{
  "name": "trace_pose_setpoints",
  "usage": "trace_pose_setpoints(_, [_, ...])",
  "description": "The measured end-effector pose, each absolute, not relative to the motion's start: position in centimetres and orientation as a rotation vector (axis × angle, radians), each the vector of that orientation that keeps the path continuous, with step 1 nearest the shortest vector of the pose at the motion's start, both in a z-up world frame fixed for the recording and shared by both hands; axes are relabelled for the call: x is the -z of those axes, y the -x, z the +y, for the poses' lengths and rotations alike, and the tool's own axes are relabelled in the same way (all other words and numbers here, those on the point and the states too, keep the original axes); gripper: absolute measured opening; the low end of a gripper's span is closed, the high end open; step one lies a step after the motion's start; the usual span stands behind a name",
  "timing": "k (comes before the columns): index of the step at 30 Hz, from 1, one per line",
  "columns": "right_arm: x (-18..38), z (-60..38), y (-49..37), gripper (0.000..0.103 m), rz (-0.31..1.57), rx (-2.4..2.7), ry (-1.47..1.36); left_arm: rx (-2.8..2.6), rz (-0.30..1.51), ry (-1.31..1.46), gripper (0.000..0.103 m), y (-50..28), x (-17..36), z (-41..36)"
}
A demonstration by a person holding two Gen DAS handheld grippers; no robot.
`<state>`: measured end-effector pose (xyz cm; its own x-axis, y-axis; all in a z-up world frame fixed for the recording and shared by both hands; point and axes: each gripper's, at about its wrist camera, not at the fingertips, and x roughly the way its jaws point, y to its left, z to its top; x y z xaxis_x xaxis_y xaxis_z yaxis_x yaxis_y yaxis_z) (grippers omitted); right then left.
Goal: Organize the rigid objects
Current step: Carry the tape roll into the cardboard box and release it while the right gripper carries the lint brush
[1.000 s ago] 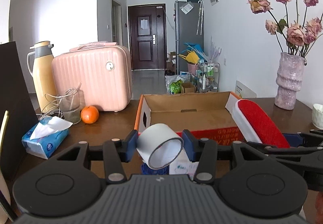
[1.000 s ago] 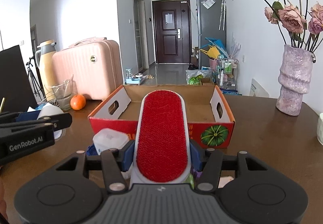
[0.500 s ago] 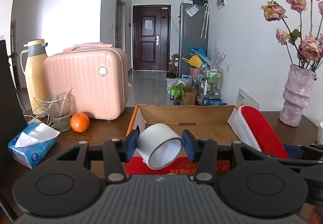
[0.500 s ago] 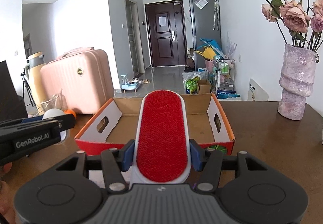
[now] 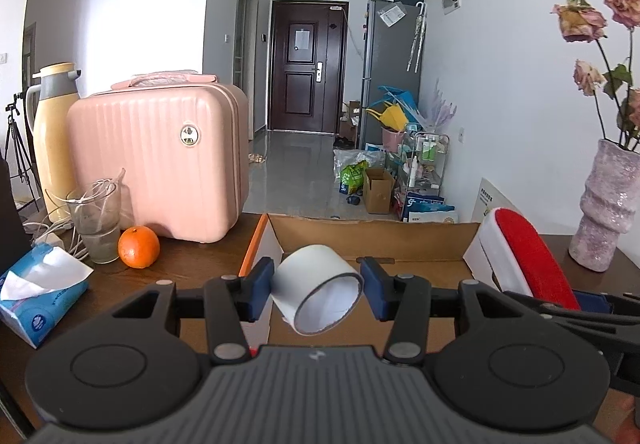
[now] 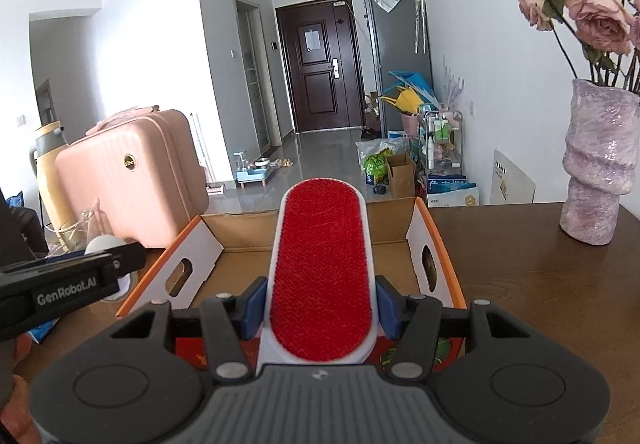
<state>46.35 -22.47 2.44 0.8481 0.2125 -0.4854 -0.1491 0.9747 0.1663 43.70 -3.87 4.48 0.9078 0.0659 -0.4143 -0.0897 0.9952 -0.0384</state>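
Left gripper [image 5: 318,286] clamps white tape roll [image 5: 319,287], tilted, above open cardboard box [image 5: 372,240] on dark wooden bench [image 5: 192,260]. Red-faced white lint brush [image 5: 524,256] at right.

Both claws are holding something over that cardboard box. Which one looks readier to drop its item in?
Probably the left. The left claw holds the tape roll above the cardboard box, near its left wall. The right claw grips the lint brush nearer the box's front edge, though it reaches over the opening.
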Motion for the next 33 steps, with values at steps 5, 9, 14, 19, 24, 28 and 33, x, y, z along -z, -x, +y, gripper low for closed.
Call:
trace_pose_setpoints(5, [-2.8,-22.7,-48.2,0.055,0.529,-0.188,-0.147,-0.097,0.436,0.067,0.049,-45.8,-4.3,-3.7])
trace_pose_setpoints(9, [-2.9,-23.1,-49.8,0.055,0.538,-0.180,-0.166,-0.105,0.443,0.072,0.049,-47.2,-4.2,-3.4])
trace_pose_setpoints(14, [-2.5,-23.2,-52.0,0.055,0.558,-0.191,-0.178,-0.122,0.459,0.069,0.049,-49.0,-3.8,-3.1])
trace_pose_setpoints(19, [-1.2,-23.0,-54.0,0.055,0.600,-0.216,-0.204,-0.128,0.485,0.071,0.049,-50.9,-3.1,-2.8])
trace_pose_setpoints(24, [0.2,-23.1,-55.4,0.055,0.638,-0.239,-0.247,-0.148,0.520,0.063,0.049,-52.6,-2.1,-2.4])
trace_pose_setpoints(28, [1.6,-23.7,-56.2,0.055,0.660,-0.244,-0.314,-0.159,0.548,0.067,0.049,-53.5,-1.4,-1.6])
trace_pose_setpoints(33, [2.2,-23.8,-56.5,0.055,0.669,-0.232,-0.332,-0.158,0.582,0.058,0.049,-54.2,-0.7,-1.5])
